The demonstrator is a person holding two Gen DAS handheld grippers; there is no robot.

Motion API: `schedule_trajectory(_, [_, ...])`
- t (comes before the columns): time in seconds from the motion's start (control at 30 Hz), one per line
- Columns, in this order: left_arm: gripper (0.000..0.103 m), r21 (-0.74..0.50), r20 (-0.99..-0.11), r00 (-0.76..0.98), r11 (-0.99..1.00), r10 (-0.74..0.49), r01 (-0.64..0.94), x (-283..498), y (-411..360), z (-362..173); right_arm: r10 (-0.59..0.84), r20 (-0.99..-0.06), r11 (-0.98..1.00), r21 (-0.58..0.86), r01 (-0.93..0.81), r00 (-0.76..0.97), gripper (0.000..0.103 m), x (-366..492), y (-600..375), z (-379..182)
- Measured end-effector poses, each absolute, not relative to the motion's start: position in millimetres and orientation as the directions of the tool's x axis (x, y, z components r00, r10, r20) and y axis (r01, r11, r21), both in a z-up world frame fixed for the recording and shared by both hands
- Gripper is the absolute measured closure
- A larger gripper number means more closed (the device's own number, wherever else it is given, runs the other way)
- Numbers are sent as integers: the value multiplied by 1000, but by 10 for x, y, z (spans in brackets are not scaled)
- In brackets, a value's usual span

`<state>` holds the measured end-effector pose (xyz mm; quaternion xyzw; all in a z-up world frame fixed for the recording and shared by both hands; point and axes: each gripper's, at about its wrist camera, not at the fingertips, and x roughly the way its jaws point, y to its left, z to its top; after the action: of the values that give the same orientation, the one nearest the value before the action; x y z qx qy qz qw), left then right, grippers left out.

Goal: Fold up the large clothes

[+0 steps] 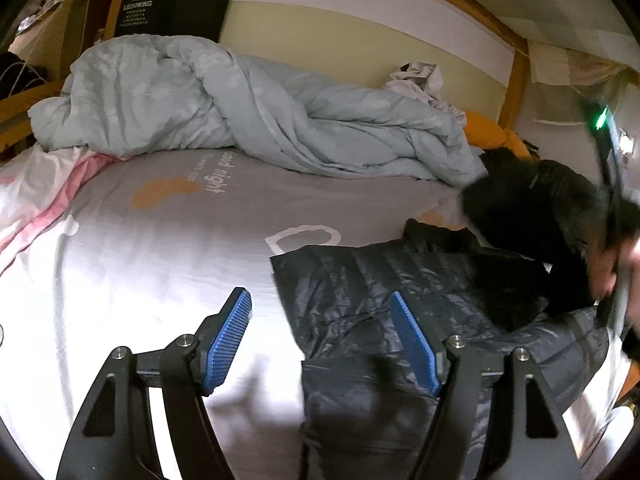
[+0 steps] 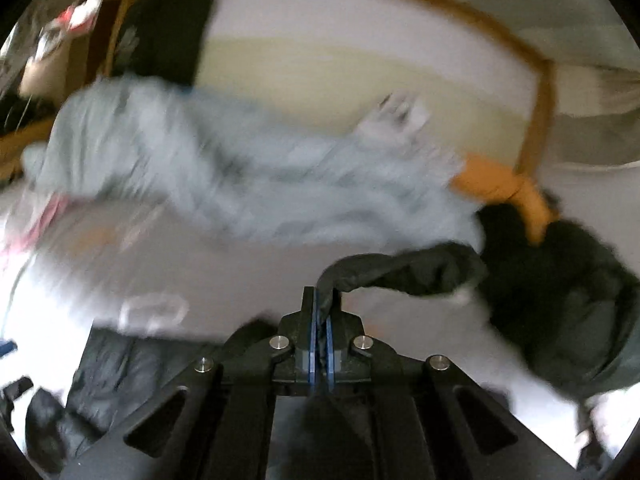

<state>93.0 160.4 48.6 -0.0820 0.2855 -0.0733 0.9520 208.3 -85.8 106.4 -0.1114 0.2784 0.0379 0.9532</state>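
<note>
**R gripper clamped on jacket sleeve, L gripper wide over bed**

Your left gripper [image 1: 320, 340] stands wide w/ nothing between the pads, above the near edge of the dark puffer jacket [image 1: 420, 292], which lies flat at lower right of the frame on the grey bed sheet [image 1: 160, 260]. Open sheet spreads left & center. The blue duvet [image 1: 240, 108] is bunched along the far side. Your right gripper [image 2: 321, 312] is closed tight on the jacket's sleeve [image 2: 408, 272], lifted clear of the sheet; that view is blurred.
</note>
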Motion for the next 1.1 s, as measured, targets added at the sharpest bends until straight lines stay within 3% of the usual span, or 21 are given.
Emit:
schedule_trajectory(0.17, [32,-197,-542,816,975,-198,105,896,1626,488,163,-730,952,-60,-300,664,99,2068,-436,312])
schedule_trajectory(0.3, [32,-202,-547,813,974,-198,102,872,1647,506,239,-809,919,9,-395,537,94,1960,-305,53])
schedule_trajectory(0.4, [32,-216,-549,812,972,-199,93,891,1673,516,302,-825,905,91,-416,477,74,1860,-359,50])
schedule_trajectory(0.47, [32,-223,-546,813,971,-202,92,896,1690,524,329,-816,905,130,-405,475,38,1821,-443,101])
schedule_trajectory(0.5, [32,-224,-545,814,970,-202,91,897,1692,528,318,-799,916,120,-382,510,36,1791,-507,164])
schedule_trajectory(0.73, [32,-211,-545,815,973,-199,96,896,1667,533,204,-730,976,98,-196,653,36,2018,-838,406])
schedule_trajectory(0.87, [32,-218,-545,814,971,-202,95,898,1679,532,191,-756,981,171,-93,626,36,2306,-950,293])
schedule_trajectory(0.97, [32,-218,-547,812,971,-202,95,911,1684,526,170,-825,981,192,-16,539,36,2521,-932,43])
schedule_trajectory(1.1, [32,-215,-551,810,972,-201,96,921,1684,516,272,-799,948,319,-5,536,37,2542,-914,-36])
